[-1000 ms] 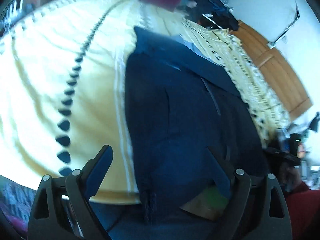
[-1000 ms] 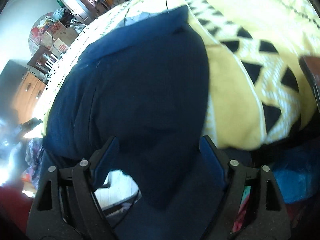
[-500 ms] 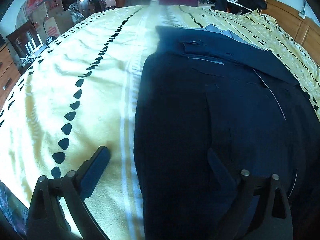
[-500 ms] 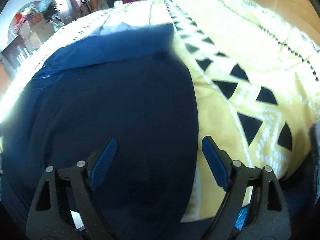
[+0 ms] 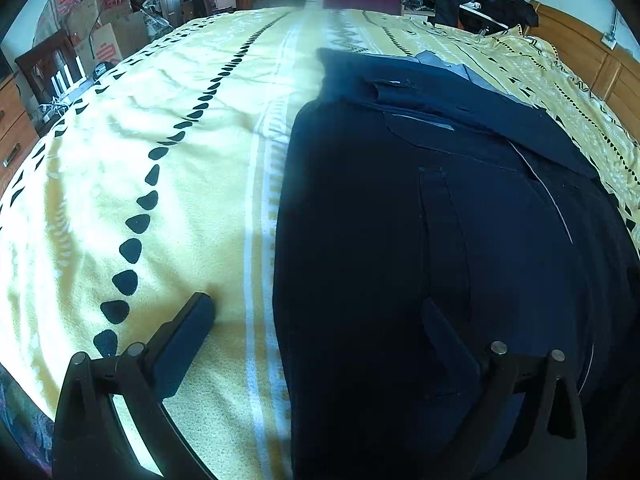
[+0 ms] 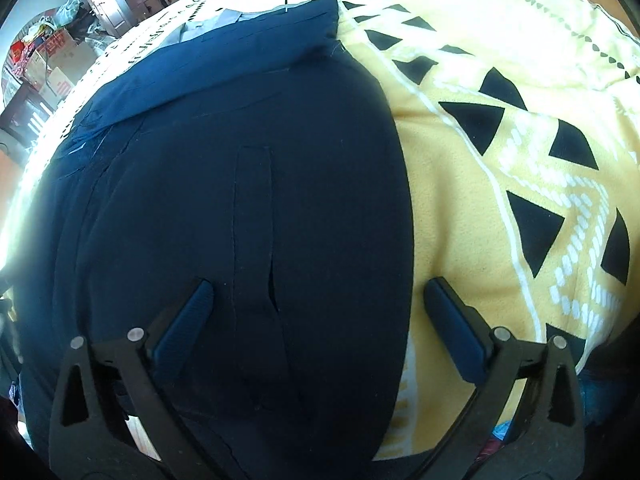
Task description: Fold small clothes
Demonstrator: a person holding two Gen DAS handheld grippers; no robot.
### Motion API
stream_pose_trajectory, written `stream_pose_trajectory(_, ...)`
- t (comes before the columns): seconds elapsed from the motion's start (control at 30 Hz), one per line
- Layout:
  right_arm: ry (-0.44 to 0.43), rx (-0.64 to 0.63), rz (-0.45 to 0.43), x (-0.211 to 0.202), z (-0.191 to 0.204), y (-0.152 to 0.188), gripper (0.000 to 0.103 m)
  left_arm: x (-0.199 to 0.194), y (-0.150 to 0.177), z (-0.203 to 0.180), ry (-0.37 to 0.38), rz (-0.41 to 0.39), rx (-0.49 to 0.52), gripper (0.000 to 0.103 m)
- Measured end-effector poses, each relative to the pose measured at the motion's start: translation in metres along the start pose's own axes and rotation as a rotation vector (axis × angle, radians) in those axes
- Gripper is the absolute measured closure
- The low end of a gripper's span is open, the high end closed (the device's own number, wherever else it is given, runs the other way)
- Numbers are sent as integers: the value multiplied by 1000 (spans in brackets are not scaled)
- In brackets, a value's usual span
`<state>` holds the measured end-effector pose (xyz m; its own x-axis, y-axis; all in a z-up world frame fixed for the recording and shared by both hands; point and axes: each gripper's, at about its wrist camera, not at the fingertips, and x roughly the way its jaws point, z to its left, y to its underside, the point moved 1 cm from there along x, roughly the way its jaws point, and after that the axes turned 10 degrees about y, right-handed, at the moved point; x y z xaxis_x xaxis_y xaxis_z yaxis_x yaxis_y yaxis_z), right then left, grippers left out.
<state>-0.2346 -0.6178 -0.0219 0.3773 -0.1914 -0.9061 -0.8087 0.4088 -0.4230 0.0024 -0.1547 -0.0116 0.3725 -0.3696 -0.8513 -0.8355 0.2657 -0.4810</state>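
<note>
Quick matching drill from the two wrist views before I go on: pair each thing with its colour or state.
Things:
1. garment
2. blanket
3. left gripper
4. headboard

Colour or state:
A. yellow with black triangles
B. open, straddling the garment's left edge
C. dark navy, lying flat on the bed
D. brown wood

Pairs: 1-C, 2-A, 3-B, 4-D
</note>
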Motion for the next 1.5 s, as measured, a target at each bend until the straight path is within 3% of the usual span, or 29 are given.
stream_pose_trajectory(1.5,-35,38,-8,3,-1,2,0,1,-1,1,10,5,-7,0)
